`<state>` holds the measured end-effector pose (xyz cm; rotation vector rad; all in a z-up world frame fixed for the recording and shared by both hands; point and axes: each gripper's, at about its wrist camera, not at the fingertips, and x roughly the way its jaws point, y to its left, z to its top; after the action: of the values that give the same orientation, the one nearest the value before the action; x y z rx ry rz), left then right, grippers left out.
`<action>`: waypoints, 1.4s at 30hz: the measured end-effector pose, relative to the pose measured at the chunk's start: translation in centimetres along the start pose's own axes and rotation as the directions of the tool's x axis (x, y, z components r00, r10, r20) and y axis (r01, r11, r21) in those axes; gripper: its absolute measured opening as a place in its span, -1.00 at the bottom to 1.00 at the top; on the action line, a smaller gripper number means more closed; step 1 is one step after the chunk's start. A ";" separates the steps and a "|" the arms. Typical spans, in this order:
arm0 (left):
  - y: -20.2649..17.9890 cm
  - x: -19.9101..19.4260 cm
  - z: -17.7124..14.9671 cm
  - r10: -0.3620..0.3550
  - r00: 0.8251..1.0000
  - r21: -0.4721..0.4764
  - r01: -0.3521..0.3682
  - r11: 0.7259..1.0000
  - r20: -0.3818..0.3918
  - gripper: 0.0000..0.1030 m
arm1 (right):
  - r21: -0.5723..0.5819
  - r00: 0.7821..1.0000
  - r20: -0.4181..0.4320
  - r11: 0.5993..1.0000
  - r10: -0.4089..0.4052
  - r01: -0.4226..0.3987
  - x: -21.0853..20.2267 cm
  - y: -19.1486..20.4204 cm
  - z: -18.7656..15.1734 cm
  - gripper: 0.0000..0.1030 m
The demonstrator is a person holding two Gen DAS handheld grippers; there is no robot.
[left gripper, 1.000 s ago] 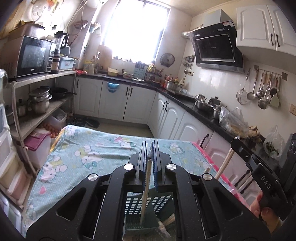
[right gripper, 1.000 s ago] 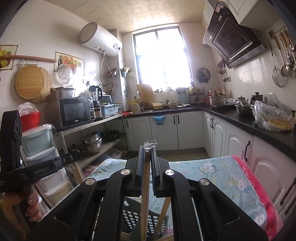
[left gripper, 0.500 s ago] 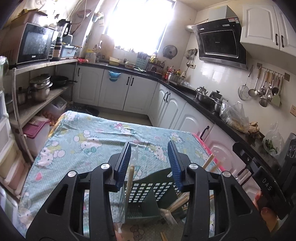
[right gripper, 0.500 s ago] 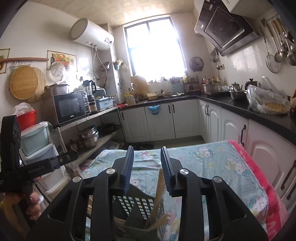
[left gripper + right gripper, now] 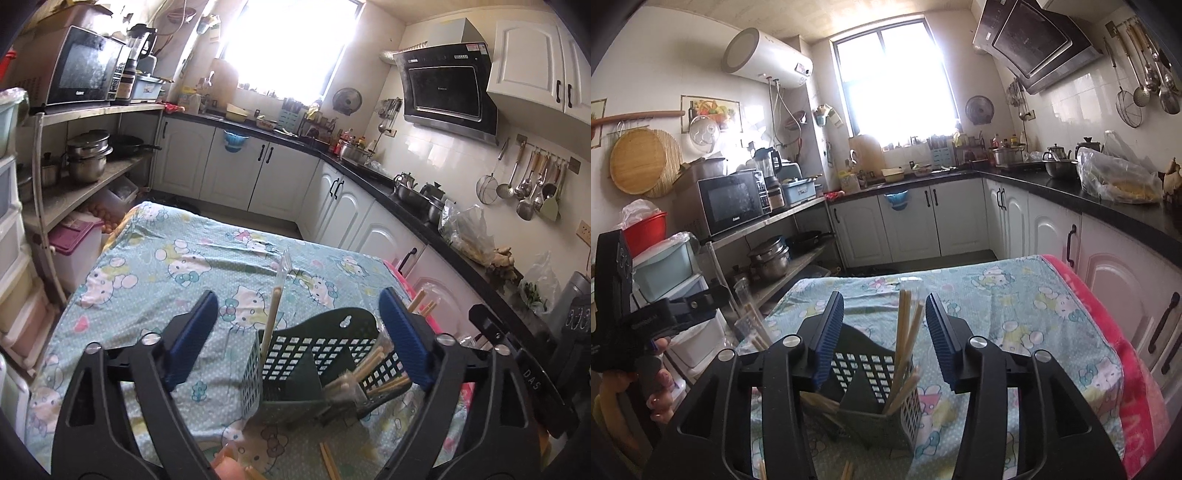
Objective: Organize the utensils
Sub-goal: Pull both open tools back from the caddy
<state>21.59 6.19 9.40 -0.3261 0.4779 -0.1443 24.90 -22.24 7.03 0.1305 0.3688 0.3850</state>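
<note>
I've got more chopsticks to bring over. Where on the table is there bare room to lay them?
The tablecloth beyond the utensil basket, toward the white cabinets, lies bare, as does its left side by the shelf rack. Close in by the basket it is crowded: loose chopsticks lie there.

A table (image 5: 155, 236) is covered by a light blue cartoon-cat cloth (image 5: 1015, 295), with a pink blanket (image 5: 1137, 398) seen along one edge. A dark green slotted holder (image 5: 314, 373) is stood on the cloth. Loose chopsticks (image 5: 328, 459) are laid on the cloth just beside the holder.
</note>
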 end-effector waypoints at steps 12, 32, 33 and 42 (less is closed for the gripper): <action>0.3 -2.4 -1.0 -0.025 0.999 -0.027 0.026 0.999 0.024 0.79 | -0.001 1.000 -0.021 1.000 0.003 -0.003 -1.7 -0.1 -1.2 0.01; 1.7 -4.6 -3.5 -0.019 1.000 -0.070 0.019 0.997 0.005 0.79 | -0.021 0.999 -0.044 1.000 0.001 -0.002 -4.6 -0.1 -2.7 0.07; 1.7 -4.6 -3.6 -0.018 1.000 -0.070 0.018 0.997 0.002 0.79 | -0.020 0.999 -0.046 1.000 0.001 -0.002 -4.7 -0.2 -2.8 0.07; 1.9 -5.0 -5.1 -0.011 1.000 -0.081 0.010 0.997 -0.014 0.79 | -0.020 0.998 -0.064 1.000 -0.004 0.003 -5.5 -0.4 -3.7 0.08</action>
<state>14.97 7.66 6.63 -0.4069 0.4972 -0.1381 18.91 -24.50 5.30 0.0978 0.4285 0.3903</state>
